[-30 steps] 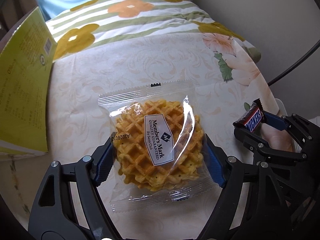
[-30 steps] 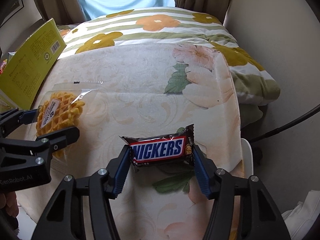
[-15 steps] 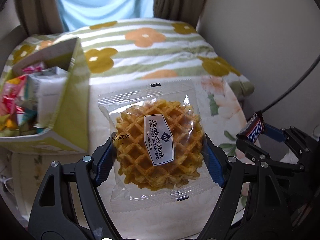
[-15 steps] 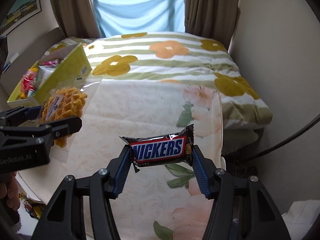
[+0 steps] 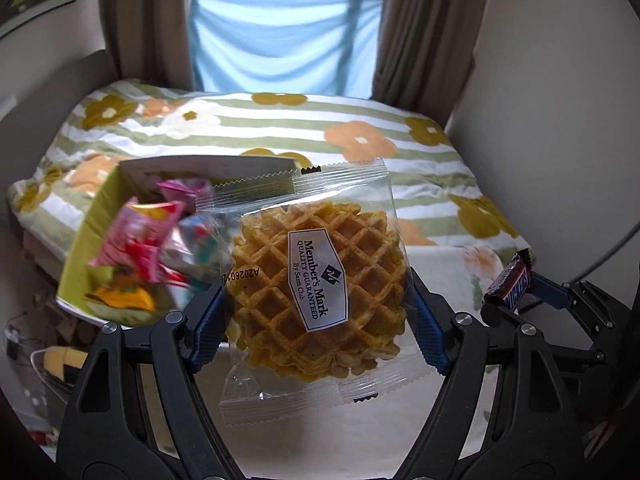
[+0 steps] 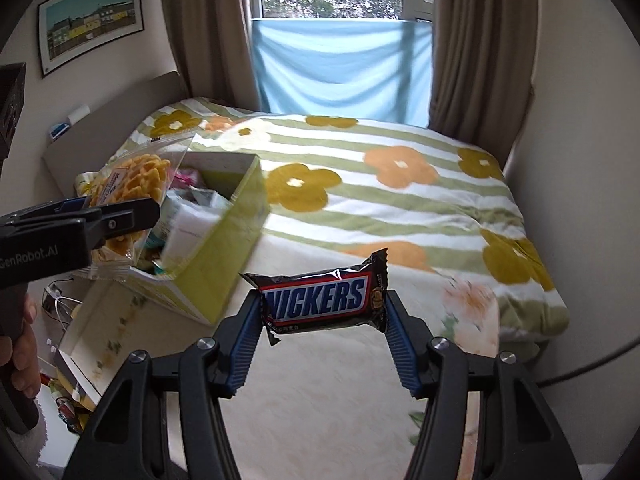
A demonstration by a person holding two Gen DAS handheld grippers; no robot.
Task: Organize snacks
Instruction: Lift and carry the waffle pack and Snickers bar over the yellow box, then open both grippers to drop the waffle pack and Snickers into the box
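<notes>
Bed (image 6: 400, 208) ahead; left hand-held gripper (image 5: 316, 312) clamped on waffle pack (image 5: 316, 280), right hand-held gripper (image 6: 324, 320) clamped on Snickers bar (image 6: 320, 298). Mid-carry; next: lower waffle into snack box (image 6: 224, 240) forward-left, release

Glossy clear plastic waffle wrapper (image 5: 308, 280)

Floral bedspread (image 6: 380, 184), brown curtains (image 6: 476, 48), framed picture (image 6: 90, 20) on wall.
</notes>
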